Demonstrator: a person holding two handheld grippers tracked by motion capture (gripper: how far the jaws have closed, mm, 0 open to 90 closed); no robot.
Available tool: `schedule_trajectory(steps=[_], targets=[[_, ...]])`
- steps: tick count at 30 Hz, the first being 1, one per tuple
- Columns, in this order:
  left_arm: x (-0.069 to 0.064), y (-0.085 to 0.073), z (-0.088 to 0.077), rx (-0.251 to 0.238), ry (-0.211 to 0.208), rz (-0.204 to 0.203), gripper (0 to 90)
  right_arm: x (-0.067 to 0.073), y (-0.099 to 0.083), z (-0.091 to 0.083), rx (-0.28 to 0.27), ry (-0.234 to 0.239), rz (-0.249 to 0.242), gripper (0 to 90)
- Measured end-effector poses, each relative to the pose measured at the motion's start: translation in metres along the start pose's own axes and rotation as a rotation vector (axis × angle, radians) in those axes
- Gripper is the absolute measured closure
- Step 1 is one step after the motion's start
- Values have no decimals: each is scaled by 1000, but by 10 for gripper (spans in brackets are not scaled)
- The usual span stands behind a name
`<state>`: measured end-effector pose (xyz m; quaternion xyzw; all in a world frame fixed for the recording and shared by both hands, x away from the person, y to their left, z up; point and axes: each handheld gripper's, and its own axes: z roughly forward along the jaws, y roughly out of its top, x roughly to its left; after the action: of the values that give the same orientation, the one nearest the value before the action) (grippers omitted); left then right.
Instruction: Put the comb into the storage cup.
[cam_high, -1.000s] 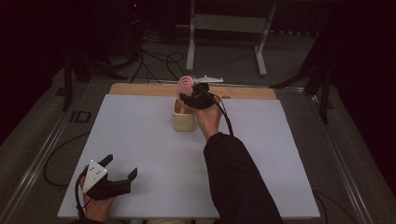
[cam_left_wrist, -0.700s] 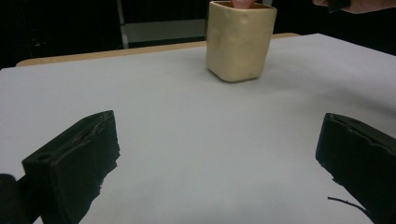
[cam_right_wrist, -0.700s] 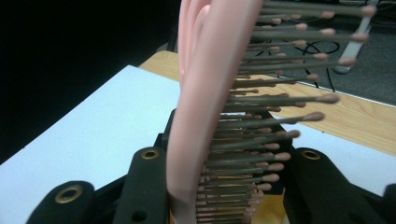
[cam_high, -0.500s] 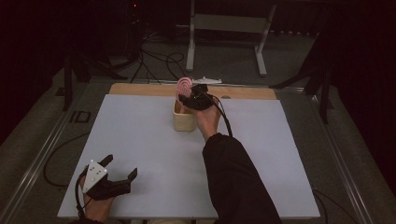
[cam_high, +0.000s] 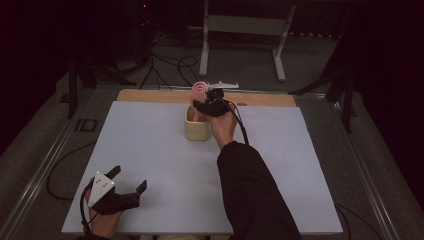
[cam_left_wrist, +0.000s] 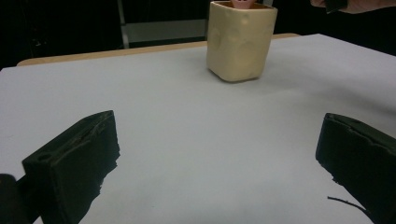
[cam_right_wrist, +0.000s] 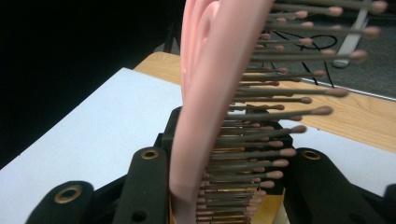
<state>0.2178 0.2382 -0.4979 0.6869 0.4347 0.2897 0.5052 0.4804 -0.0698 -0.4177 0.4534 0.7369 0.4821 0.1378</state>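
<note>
You are holding one pink hairbrush (cam_high: 200, 90) in your right gripper (cam_high: 212, 102), jaws closed on it from both flanks, so that in the right gripper view the paddle (cam_right_wrist: 210, 88) is rising straight up between the two black jaws with its bristles (cam_right_wrist: 280, 112) pointing off to one side. The brush's long axis is standing near upright, head uppermost, and its lower end is sitting directly over, or already just inside, the mouth of the single cream cup (cam_high: 197, 126); the exact depth is hidden behind the gripper, so I cannot tell whether it is touching bottom. That is the relation governing the next move, in my judgement: the brush is lying in line with the cup's opening, so the travel needed is straight down along its own axis, then release. Your left gripper (cam_high: 125, 192) is resting at the near-left corner of the white table (cam_high: 150, 150), jaws standing wide apart with nothing between them, well away from the cup (cam_left_wrist: 240, 39), which it is facing from a distance. The right hand is plainly the nearer. Count: one brush, one cup, two grippers.
</note>
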Motion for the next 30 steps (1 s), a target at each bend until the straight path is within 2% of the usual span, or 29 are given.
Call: schedule_trajectory(steps=[12, 17, 25, 30], targets=[[0, 0, 0, -1, 1, -4, 1, -7, -1, 1, 22, -49, 4, 604], [0, 0, 0, 0, 0, -3, 1, -7, -1, 0, 20, -51, -1, 590], [0, 0, 1, 3, 0, -2, 1, -9, -3, 0, 22, -55, 5, 519], [0, 0, 1, 3, -1, -1, 1, -8, -3, -1, 24, -49, -8, 483]])
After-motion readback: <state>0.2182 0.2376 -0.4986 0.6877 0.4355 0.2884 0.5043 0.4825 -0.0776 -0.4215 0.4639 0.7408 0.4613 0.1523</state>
